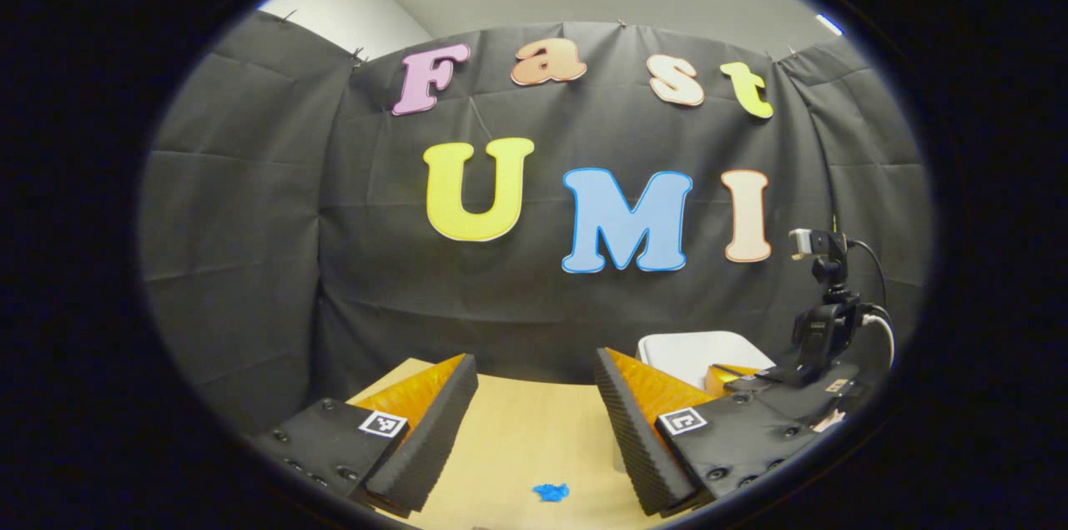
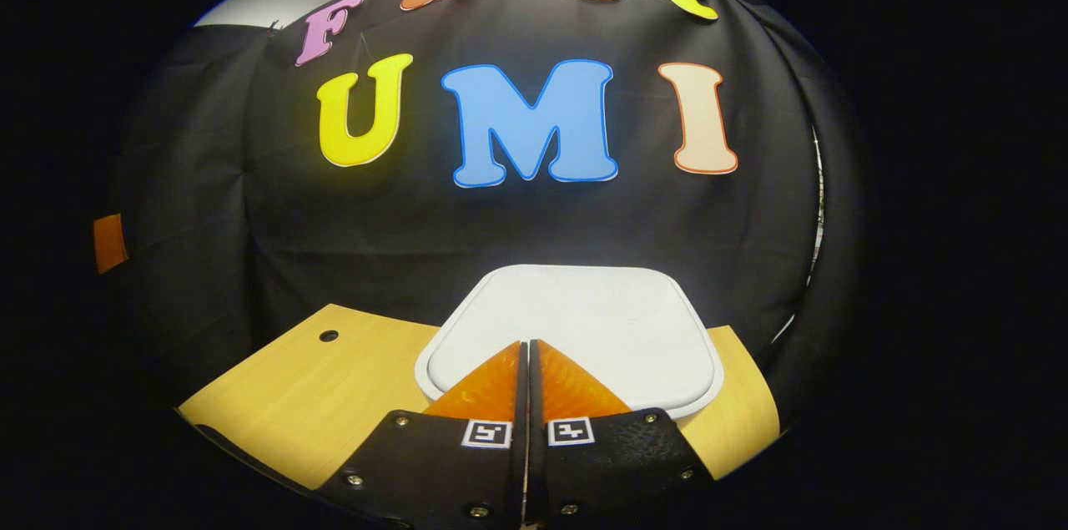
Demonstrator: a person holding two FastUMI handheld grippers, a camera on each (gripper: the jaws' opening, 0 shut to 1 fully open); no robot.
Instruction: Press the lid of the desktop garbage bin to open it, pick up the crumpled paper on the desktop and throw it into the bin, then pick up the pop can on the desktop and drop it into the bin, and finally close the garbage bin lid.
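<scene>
The white bin lid (image 2: 584, 317) lies flat and closed right in front of my right gripper (image 2: 527, 346). That gripper is shut with nothing between its fingers, and its tips are over the lid's near edge; whether they touch it I cannot tell. In the left gripper view the same lid (image 1: 697, 350) shows at the right, with the right gripper (image 1: 727, 376) and its camera mount beside it. My left gripper (image 1: 536, 359) stands open above the wooden table, holding nothing. A small blue crumpled scrap (image 1: 551, 492) lies on the table between and below its fingers.
The light wooden table (image 2: 334, 396) runs back to the black cloth wall, with a small round hole (image 2: 328, 335) near its far left edge. A cable (image 1: 880, 321) hangs from the right gripper's camera mount (image 1: 822, 321).
</scene>
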